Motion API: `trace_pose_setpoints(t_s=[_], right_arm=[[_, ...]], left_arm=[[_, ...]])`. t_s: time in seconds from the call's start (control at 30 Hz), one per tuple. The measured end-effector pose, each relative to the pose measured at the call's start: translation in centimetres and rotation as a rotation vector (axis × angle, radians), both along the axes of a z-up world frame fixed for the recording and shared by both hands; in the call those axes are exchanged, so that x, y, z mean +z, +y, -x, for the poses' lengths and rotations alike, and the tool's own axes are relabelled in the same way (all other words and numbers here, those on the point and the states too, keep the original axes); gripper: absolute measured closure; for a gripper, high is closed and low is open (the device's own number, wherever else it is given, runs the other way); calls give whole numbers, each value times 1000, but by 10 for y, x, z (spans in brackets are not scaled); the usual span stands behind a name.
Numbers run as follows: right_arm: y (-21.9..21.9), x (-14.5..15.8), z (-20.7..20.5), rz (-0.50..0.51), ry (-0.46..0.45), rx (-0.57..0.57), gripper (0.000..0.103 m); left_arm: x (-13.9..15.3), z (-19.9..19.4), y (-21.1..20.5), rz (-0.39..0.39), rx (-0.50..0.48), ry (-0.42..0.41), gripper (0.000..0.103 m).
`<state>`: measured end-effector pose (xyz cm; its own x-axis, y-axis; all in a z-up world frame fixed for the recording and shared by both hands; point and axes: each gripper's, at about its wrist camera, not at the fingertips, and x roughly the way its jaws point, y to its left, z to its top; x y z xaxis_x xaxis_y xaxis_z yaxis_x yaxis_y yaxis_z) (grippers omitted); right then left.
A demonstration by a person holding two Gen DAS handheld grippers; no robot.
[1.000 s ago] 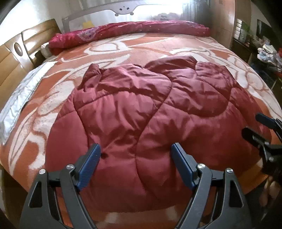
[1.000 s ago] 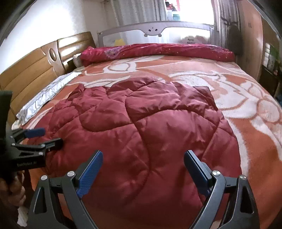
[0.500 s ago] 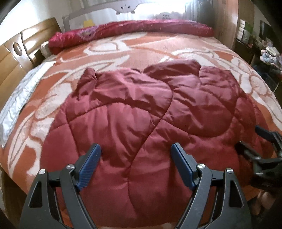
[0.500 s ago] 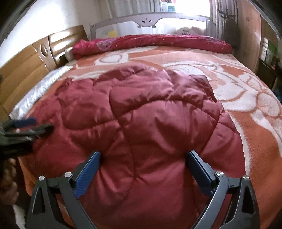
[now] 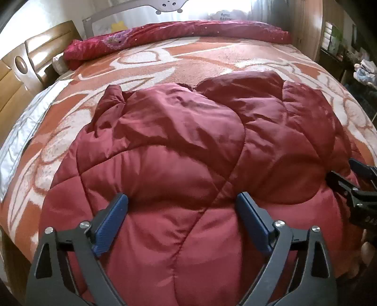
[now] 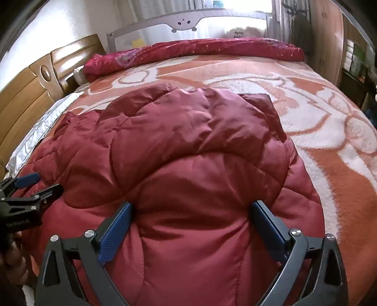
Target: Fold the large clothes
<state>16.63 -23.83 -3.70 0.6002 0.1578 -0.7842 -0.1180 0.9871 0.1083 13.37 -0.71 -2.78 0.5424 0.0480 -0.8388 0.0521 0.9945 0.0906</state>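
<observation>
A large dark red quilted coat (image 5: 188,146) lies spread on the bed, also filling the right wrist view (image 6: 188,150). My left gripper (image 5: 182,206) is open, its blue pads straddling a puffed fold at the coat's near hem. My right gripper (image 6: 190,213) is open, its pads pressed into the padding on both sides of a bulge at the near hem. The right gripper also shows at the right edge of the left wrist view (image 5: 353,179). The left gripper shows at the left edge of the right wrist view (image 6: 30,186).
The bed has an orange and white patterned blanket (image 5: 212,56). A rolled red quilt (image 6: 193,51) lies along the far side under a grey bed rail (image 6: 183,21). A wooden headboard (image 6: 35,80) stands on the left. Furniture with clutter (image 5: 360,68) stands on the right.
Both grippers have moved forward and down onto the coat's near hem. The padding now bulges up between each pair of pads. Both stay open.
</observation>
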Motion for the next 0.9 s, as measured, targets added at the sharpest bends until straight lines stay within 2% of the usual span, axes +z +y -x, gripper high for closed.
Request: trace_pose_setpoints(t_s=[0.2, 0.27, 0.3, 0.4, 0.5, 0.6, 0.9], right_arm=[[-2, -2, -3, -9, 24, -5, 2], [-3, 6, -5, -8, 37, -10, 3], [-3, 12, -4, -7, 33, -17, 7], [-6, 27, -1, -2, 7, -20, 8], [-12, 15, -6, -12, 48, -19, 7], [-13, -1, -9, -18, 51, -11, 4], [-14, -6, -10, -25, 50, -16, 3]], left_arm=[[-4, -6, 1, 13, 1, 18, 5], [-5, -7, 2, 13, 0, 23, 5], [-5, -7, 2, 14, -2, 24, 5], [-4, -7, 3, 20, -2, 25, 5], [-5, -7, 4, 20, -6, 24, 5], [-5, -8, 5, 20, -10, 25, 5], [-8, -10, 5, 17, -12, 29, 4]])
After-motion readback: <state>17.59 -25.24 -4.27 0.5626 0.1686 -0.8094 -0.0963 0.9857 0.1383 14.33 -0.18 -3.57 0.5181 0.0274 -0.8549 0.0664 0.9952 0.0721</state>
